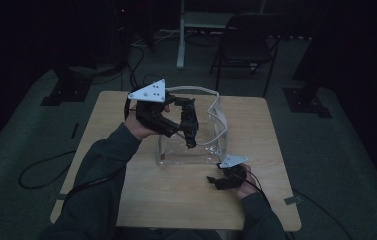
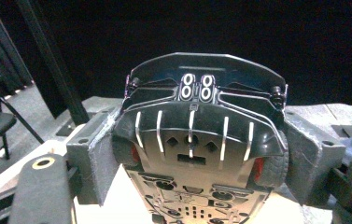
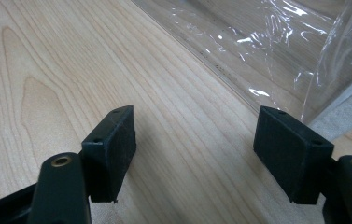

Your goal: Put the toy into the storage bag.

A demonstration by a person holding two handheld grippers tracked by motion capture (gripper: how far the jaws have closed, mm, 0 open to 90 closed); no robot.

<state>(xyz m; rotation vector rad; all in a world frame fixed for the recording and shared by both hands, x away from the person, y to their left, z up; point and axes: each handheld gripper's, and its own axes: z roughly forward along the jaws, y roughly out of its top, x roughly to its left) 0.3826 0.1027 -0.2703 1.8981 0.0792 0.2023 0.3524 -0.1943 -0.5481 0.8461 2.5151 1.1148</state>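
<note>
A light wooden tabletop (image 1: 186, 190) is seen from the high view in a dim room, with a folding chair (image 1: 248, 42) standing beyond its far edge. On the middle of the tabletop stands a clear plastic bag (image 1: 211, 145) with white handles, its mouth open upward and its long side running roughly across the table.

Above the bag's mouth, the left gripper (image 1: 188, 125) is held raised, and a black toy car (image 1: 188, 120) is pinched between its jaws. In the left gripper view the toy car (image 2: 197, 140) is shown underside toward the camera, its chassis plate and red wheel hubs visible, with both grey pads pressed against its flanks. The car's long axis is seen to hang nearly upright, one end pointing down toward the bag's opening, so the bag lies directly below the jaws.

The right gripper (image 1: 221, 181) rests low on the tabletop just beside the bag's near right corner. In the right gripper view its jaws are spread wide with nothing between them; bare wood lies under them and the bag's clear wall (image 3: 267, 51) lies just ahead and to the right.

The left hand is judged to be the one doing the work. The car appears to be either on its way into the bag or out of it; which cannot be told. The right gripper is the nearer to the bag's rim, should steadying be needed.
</note>
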